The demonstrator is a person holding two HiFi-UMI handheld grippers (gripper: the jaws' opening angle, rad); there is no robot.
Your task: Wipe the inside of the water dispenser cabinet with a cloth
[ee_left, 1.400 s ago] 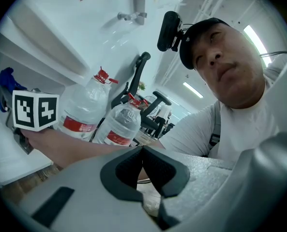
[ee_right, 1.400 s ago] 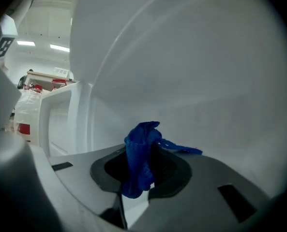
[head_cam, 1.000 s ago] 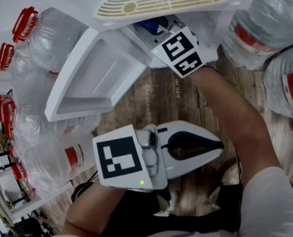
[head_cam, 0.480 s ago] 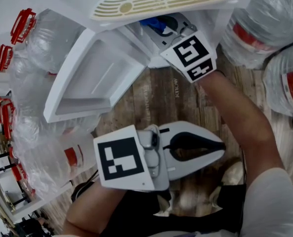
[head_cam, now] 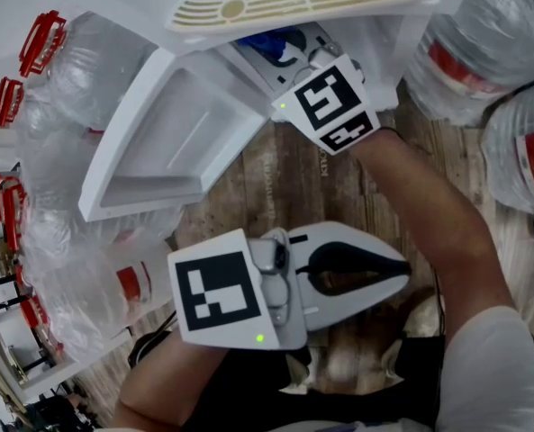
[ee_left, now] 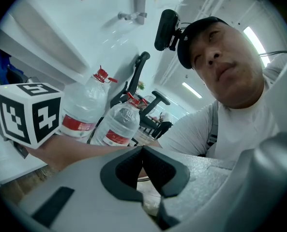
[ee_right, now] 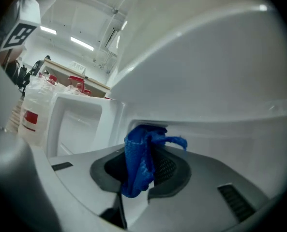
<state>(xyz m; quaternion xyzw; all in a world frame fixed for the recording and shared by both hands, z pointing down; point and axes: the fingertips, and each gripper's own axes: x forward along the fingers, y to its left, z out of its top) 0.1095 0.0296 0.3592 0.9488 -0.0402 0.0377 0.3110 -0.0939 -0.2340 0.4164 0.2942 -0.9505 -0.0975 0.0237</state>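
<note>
Because the water dispenser cabinet stands with its door swung wide to the left of the right gripper, that gripper can reach straight inside, jaws clamped on a bunched blue cloth close to the white wall. The left gripper, jaws together and empty, waits well behind, apparently unneeded.

Office: swivel chairs, strip lights, water jugs.
</note>
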